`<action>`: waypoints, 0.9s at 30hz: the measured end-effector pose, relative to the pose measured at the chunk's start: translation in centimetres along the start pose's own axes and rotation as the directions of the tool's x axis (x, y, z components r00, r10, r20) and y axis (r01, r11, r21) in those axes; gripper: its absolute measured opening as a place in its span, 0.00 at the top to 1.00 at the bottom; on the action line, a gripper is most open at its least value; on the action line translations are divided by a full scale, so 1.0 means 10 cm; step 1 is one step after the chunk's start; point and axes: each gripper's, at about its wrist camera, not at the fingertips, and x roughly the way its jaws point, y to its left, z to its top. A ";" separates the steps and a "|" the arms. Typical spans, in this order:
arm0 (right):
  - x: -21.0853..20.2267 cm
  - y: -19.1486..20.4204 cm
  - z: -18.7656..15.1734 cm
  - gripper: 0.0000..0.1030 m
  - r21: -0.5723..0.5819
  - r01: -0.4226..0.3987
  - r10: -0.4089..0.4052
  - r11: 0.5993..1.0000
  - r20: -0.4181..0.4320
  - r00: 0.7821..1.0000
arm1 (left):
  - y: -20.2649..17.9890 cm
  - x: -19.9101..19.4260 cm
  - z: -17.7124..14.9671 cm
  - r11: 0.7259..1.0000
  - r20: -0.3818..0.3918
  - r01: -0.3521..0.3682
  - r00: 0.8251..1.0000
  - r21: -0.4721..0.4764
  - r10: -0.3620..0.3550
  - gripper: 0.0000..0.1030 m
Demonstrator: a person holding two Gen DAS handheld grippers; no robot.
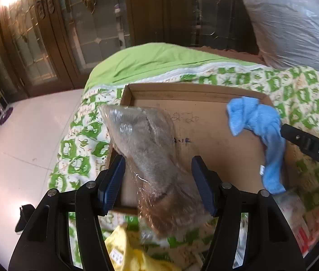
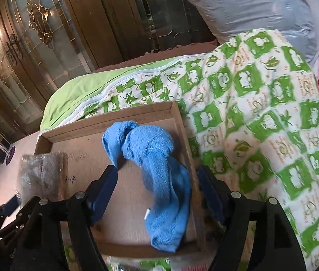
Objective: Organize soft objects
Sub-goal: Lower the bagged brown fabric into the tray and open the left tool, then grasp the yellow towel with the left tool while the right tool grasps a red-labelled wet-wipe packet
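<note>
while both jaws gape, bagged grey cloth (image 1: pixel 150 158) overhangs box (image 1: pixel 195 90) near rim; blue towel (image 2: pixel 155 169) hugs right wall.

The cardboard tray's (image 2: pixel 114 122) middle lies bare — bagged bundle (image 1: pixel 150 158) left, blue towel (image 2: pixel 159 167) right.

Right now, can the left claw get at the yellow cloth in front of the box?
Probably yes. The yellow cloth lies just below the open left claw, outside the cardboard box. Only the plastic-wrapped grey bundle overhangs its edge, so the claw should come in from the near side.
</note>
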 end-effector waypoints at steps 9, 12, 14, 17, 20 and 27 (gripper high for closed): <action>-0.47 -0.15 -0.35 0.27 0.001 -0.062 0.062 0.998 0.004 0.998 | 0.33 -0.48 -0.43 0.998 0.028 -0.009 1.000 -0.063 0.011 0.40; -0.62 -0.24 -0.62 0.26 -0.005 -0.074 0.074 0.997 0.034 0.997 | 0.48 -0.55 -0.78 0.994 0.010 0.006 1.000 -0.113 -0.005 0.40; -0.69 -0.29 -0.81 0.23 -0.004 -0.070 0.070 0.998 0.041 0.997 | 0.52 -0.54 -0.95 0.991 -0.039 0.027 0.999 -0.127 -0.032 0.40; -0.69 -0.31 -1.01 0.23 -0.018 -0.086 0.086 0.996 -0.005 0.996 | 0.60 -0.56 -1.06 0.984 -0.081 0.067 0.993 -0.167 -0.081 0.40; -0.67 -0.30 -1.05 0.23 -0.020 -0.100 0.099 0.995 -0.042 0.994 | 0.61 -0.66 -1.09 0.982 -0.046 0.062 0.996 -0.177 -0.071 0.40; -0.70 -0.38 -1.12 0.23 -0.006 -0.100 0.099 0.995 -0.038 0.994 | 0.42 -0.63 -1.17 0.994 -0.067 0.040 0.997 -0.102 -0.047 0.38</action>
